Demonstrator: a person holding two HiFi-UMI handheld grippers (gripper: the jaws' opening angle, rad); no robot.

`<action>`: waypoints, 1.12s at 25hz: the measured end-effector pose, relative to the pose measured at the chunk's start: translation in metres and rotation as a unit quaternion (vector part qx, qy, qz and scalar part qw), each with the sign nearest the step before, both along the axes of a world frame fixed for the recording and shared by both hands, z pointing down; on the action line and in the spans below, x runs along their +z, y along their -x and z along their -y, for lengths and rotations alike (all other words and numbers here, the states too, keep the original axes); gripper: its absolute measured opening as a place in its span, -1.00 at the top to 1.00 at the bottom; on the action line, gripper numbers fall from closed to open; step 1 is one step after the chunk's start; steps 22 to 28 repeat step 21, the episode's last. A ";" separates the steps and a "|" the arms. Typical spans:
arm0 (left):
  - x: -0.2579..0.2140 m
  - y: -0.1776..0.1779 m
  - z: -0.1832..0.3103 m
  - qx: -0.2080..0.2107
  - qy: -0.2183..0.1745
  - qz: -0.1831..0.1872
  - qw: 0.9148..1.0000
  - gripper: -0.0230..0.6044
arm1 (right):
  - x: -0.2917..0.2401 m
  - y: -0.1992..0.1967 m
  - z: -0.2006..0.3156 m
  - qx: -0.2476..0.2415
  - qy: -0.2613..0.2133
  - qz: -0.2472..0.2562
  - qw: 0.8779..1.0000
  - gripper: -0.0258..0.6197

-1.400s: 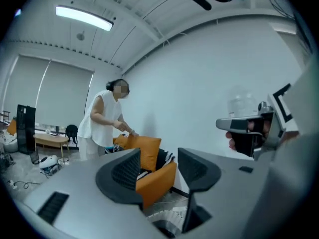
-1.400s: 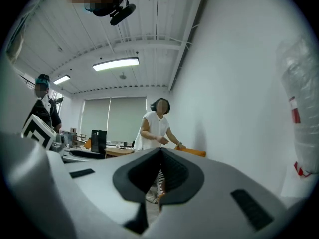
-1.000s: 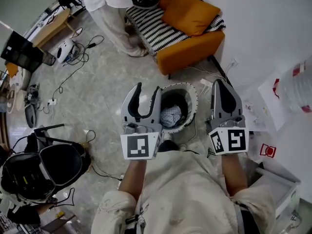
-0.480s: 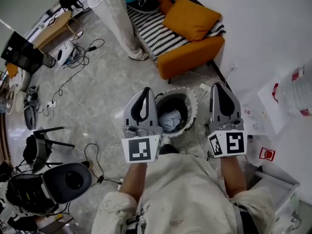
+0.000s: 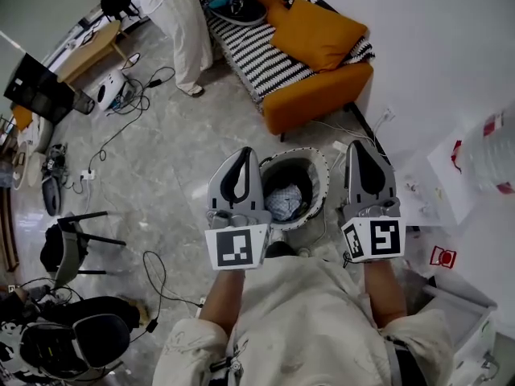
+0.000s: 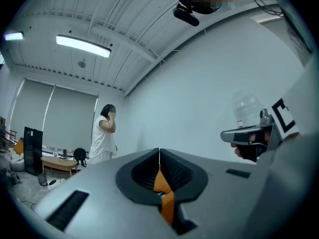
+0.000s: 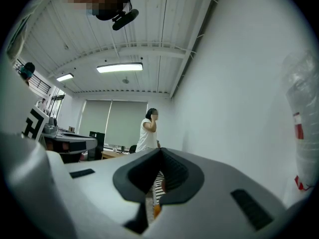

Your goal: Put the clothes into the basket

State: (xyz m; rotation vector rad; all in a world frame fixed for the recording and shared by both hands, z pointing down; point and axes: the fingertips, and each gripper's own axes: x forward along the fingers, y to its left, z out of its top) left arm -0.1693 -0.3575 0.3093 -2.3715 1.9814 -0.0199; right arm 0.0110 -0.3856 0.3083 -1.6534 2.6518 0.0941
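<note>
- The left gripper (image 5: 243, 156) was held out level in front of the person – jaws pressed tight together, nothing between them (its own view showed the two dark pads meeting in one thin line).
- The right gripper (image 5: 364, 147) was alongside it, well apart, also level; its jaws met at the tip too, and it carried nothing.
- Between the two grippers, down on the floor (image 5: 161, 175), stood the basket (image 5: 319, 158) – round, with a pale rim and a dark inside.
- And the clothes (image 5: 283, 203) were in there: a pale, crumpled bundle lying at the bottom of the basket, touched by neither gripper.
- Just beyond the basket was an orange sofa (image 5: 322, 95) with a black-and-white striped cover, and an orange cushion (image 5: 316, 30) lay on top.
- A second person (image 5: 173, 14) in white stood near the far end of the sofa, one hand raised to the head in both gripper views.
- Off to the left, cables (image 5: 121, 127) trailed across the floor, and a black chair (image 5: 76, 244) stood closer to the camera.
</note>
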 end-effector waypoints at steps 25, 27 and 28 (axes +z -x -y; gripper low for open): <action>0.000 0.002 0.004 0.000 0.006 -0.005 1.000 0.90 | 0.002 0.008 0.004 -0.010 0.005 -0.005 1.000 0.96; 0.000 0.002 0.004 0.000 0.006 -0.005 1.000 0.90 | 0.002 0.008 0.004 -0.010 0.005 -0.005 1.000 0.96; 0.000 0.002 0.004 0.000 0.006 -0.005 1.000 0.90 | 0.002 0.008 0.004 -0.010 0.005 -0.005 1.000 0.96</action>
